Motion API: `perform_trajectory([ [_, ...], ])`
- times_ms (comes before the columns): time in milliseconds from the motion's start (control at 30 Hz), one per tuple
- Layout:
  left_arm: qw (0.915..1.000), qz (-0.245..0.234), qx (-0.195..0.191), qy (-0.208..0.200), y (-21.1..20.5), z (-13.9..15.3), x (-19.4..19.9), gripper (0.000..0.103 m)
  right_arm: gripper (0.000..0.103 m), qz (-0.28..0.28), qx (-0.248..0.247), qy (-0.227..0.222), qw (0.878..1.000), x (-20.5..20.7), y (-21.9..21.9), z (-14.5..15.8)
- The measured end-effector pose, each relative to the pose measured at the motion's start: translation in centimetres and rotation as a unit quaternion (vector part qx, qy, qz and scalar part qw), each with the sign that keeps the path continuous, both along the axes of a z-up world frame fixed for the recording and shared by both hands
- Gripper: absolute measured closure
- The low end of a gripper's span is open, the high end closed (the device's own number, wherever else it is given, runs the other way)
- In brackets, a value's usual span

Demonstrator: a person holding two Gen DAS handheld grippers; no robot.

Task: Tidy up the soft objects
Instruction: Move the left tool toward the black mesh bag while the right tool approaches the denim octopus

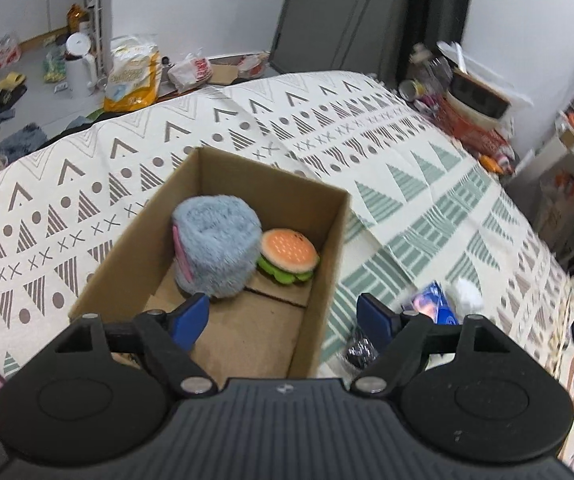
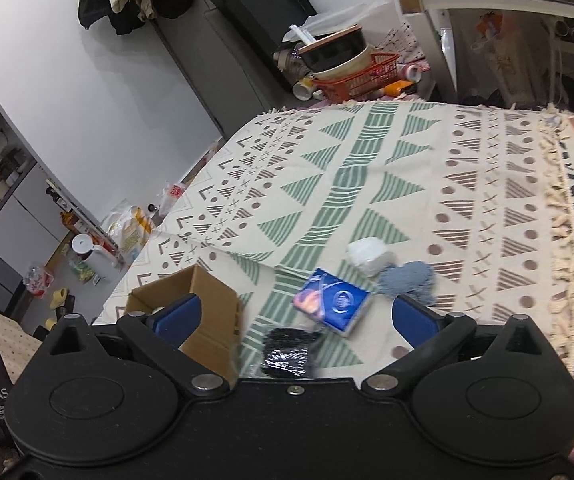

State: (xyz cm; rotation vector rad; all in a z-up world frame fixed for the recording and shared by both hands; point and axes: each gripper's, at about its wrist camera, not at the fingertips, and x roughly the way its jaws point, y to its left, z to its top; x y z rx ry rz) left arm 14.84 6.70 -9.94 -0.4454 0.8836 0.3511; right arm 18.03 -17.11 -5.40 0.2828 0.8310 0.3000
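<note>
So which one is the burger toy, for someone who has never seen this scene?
Find the cardboard box on the patterned bedspread. Two plush items sit at its far end. The burger toy is the small one, orange bun over green lettuce, right of the much bigger grey-blue fluffy roll.

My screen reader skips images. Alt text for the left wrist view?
An open left gripper hovers over a cardboard box holding a fluffy blue plush and a burger toy, on a patterned blanket.
</note>
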Motion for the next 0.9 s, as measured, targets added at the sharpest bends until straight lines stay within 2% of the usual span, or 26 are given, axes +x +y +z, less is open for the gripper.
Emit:
perform_trajectory([
  [333,0.9985,-0.038,0.039,0.009,-3.8,-0.1,-0.2,0.022,0.0,-0.006,-0.019,0.0,1.0,-0.8,-3.6,0.1],
  [633,0.9972,-0.059,0.045,-0.001,-5.3,0.1,-0.6,0.022,0.0,0.003,-0.028,0.007,1.0,0.3,-5.3,-0.5],
  [900,0.993,-0.105,0.055,-0.008,-7.2,-0.7,-0.2,0.023,0.0,-0.002,0.002,0.019,1.0,2.0,-5.3,-2.5],
])
